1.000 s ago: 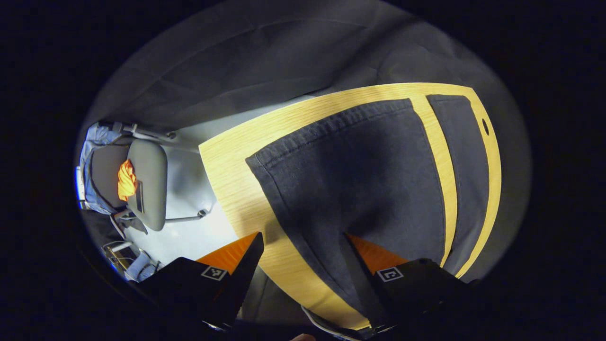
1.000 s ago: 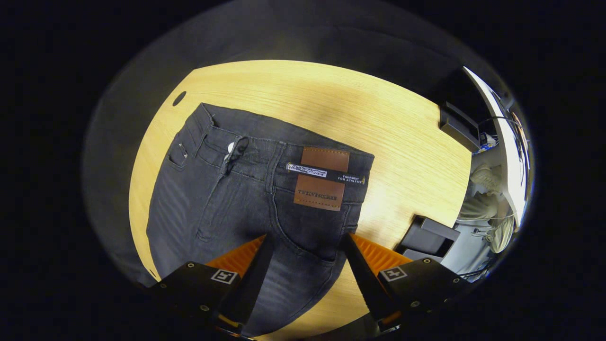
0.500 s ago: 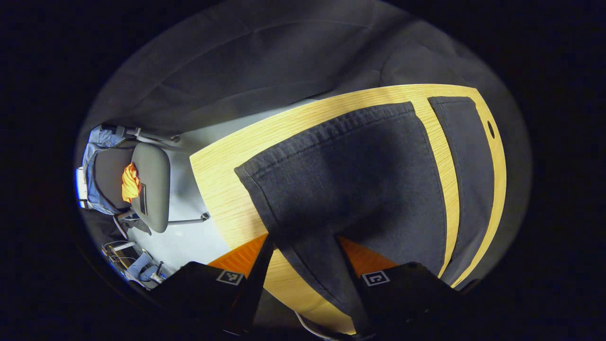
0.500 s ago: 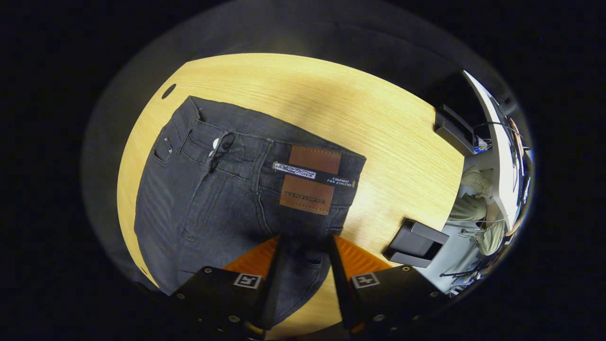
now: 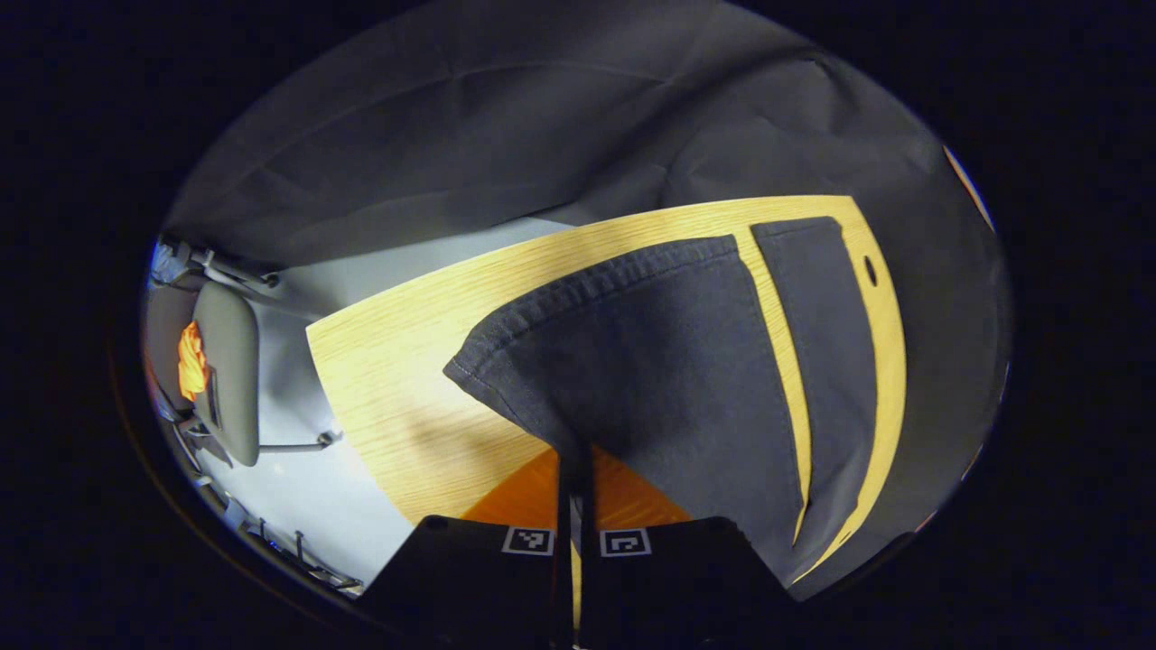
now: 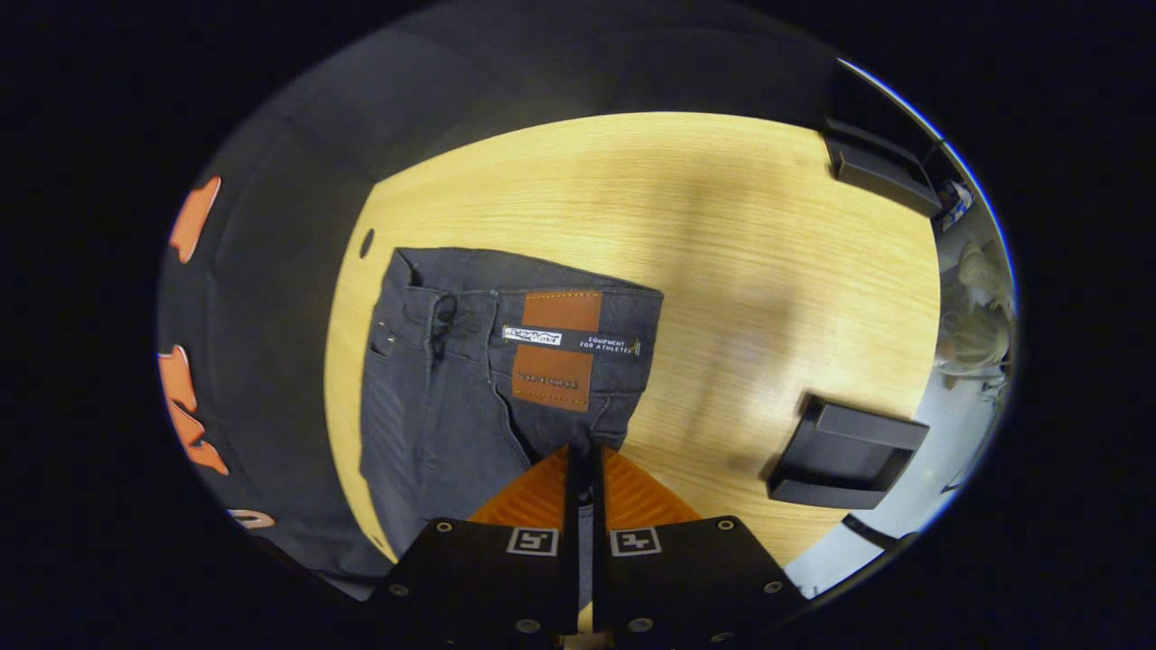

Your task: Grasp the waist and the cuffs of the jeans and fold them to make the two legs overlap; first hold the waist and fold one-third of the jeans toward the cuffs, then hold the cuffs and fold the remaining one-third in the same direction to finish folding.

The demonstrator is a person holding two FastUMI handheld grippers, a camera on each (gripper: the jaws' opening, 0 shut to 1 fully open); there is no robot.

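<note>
Dark jeans lie on a light wooden table (image 6: 722, 235). In the left gripper view the near leg (image 5: 668, 370) ends in a stitched cuff (image 5: 587, 284), and its near edge is lifted. My left gripper (image 5: 574, 451) is shut on that edge of the leg. The far leg (image 5: 826, 316) lies flat beyond a strip of bare table (image 5: 379, 361). In the right gripper view the waist (image 6: 515, 316) carries a brown patch (image 6: 553, 350). My right gripper (image 6: 583, 451) is shut on the near edge of the jeans just below the patch.
A black box (image 6: 844, 451) sits on the table's near right in the right gripper view, another dark object (image 6: 876, 167) at the far right edge. A grey chair (image 5: 226, 370) stands on the floor left of the table in the left gripper view. The table has a cable hole (image 5: 870, 270).
Both grippers went from open to shut, each pinching the near edge of the jeans, and both pulled upward and back so the cloth edge lifts off the table.
</note>
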